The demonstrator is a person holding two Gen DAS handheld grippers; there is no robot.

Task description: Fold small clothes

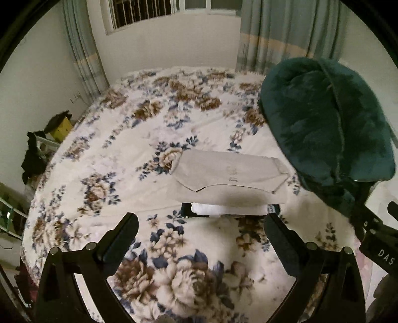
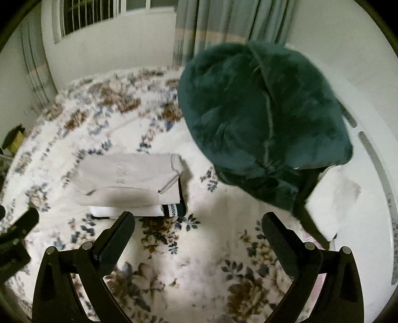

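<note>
Black plastic fingers of the left hand-held gripper (image 1: 200,223) stand wide apart, and nothing is between them; only the flowered blanket (image 1: 119,139) of the bed shows in the gap. The right hand-held gripper (image 2: 197,222) is also fully wide and holds nothing. Both point down at a slant toward the bed.

In the left wrist view, the folded beige garment (image 1: 231,174) lies just past the fingertips, at about 12 o'clock from the gap. It sits on top of a small stack: under it a folded white piece (image 1: 223,209) shows its edge, and a dark piece (image 1: 185,207) shows at the 9 o'clock end of the stack. The stack rests flat on the blanket. At 2 o'clock a big dark green plush cushion (image 1: 323,119) lies on the bed, near the stack but apart from it. At 3 o'clock, part of the other gripper's black body enters the view, with white letters on it.

In the right wrist view, the same stack lies at 11 o'clock from the gap. Here the beige garment (image 2: 129,174) is on top and the white piece (image 2: 126,211) is under it. At the 3 o'clock end of the stack a dark band with a white zigzag pattern (image 2: 174,210) is visible. The green cushion (image 2: 261,119) fills the 1 o'clock area. This view is blurred.

Beyond the bed, at 12 o'clock, a barred window (image 1: 161,12) and pale curtains (image 1: 273,37) stand against the white wall.
</note>
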